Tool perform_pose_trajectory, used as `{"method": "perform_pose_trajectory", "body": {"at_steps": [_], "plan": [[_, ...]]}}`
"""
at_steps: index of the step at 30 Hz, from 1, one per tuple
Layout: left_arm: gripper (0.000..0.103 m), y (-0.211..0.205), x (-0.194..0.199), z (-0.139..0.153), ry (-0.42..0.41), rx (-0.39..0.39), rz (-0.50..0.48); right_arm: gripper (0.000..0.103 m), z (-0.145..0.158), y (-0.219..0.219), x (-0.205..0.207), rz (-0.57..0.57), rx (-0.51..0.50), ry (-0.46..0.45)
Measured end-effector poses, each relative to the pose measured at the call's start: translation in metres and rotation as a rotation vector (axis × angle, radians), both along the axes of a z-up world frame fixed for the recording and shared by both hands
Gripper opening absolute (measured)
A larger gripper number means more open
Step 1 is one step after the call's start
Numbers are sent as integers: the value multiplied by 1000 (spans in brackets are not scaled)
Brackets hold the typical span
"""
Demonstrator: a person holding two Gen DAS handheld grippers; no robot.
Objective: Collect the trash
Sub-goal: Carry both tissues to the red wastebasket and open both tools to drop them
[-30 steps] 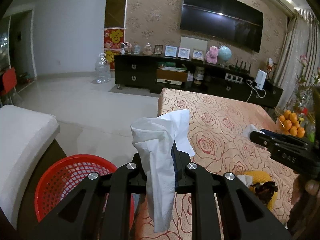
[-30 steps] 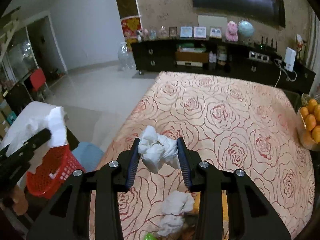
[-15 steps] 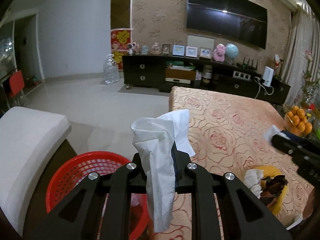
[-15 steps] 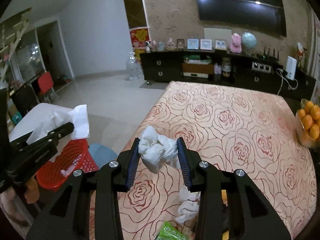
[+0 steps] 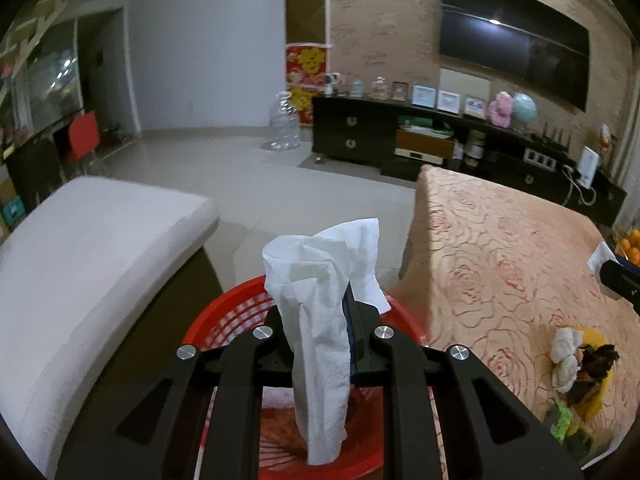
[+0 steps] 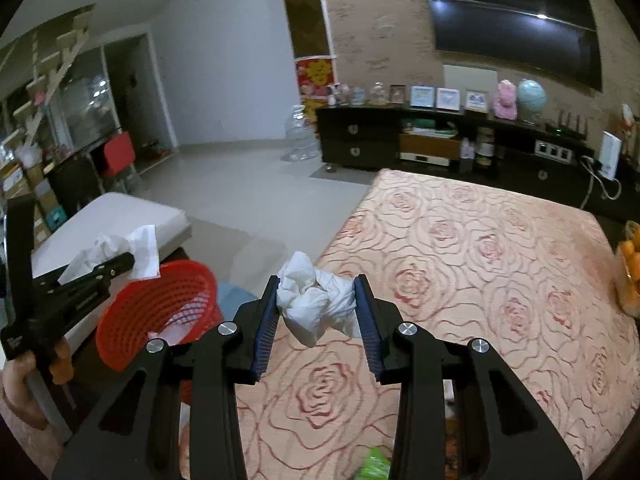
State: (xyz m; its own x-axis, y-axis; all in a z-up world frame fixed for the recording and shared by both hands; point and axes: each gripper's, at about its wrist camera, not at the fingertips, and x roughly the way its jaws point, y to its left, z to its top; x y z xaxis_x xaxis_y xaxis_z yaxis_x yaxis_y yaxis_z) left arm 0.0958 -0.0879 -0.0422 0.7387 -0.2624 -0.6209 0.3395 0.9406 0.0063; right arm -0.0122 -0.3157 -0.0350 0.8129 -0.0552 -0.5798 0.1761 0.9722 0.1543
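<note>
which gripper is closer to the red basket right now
Left. The left gripper, shut on a tissue, hangs right over the red basket. The right gripper, holding a crumpled tissue, is off to the side above the table's edge.

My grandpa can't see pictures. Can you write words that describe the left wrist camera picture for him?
A black two-finger left gripper pinches a long white paper tissue directly above a round red plastic mesh basket. A table with a rose-patterned orange cloth is to the right.
</note>
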Motion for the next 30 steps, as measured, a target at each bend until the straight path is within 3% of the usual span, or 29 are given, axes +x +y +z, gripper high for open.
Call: {"method": "perform_pose_trajectory", "body": {"at_steps": [13, 25, 30], "plan": [[15, 31, 17, -17, 54, 22, 77, 36, 14, 67, 69, 258, 29, 28], [16, 38, 28, -36, 133, 61, 88, 37, -15, 103, 101, 366, 78, 96], [32, 45, 31, -41, 155, 68, 99, 38, -28, 115, 110, 391, 92, 134]]}}
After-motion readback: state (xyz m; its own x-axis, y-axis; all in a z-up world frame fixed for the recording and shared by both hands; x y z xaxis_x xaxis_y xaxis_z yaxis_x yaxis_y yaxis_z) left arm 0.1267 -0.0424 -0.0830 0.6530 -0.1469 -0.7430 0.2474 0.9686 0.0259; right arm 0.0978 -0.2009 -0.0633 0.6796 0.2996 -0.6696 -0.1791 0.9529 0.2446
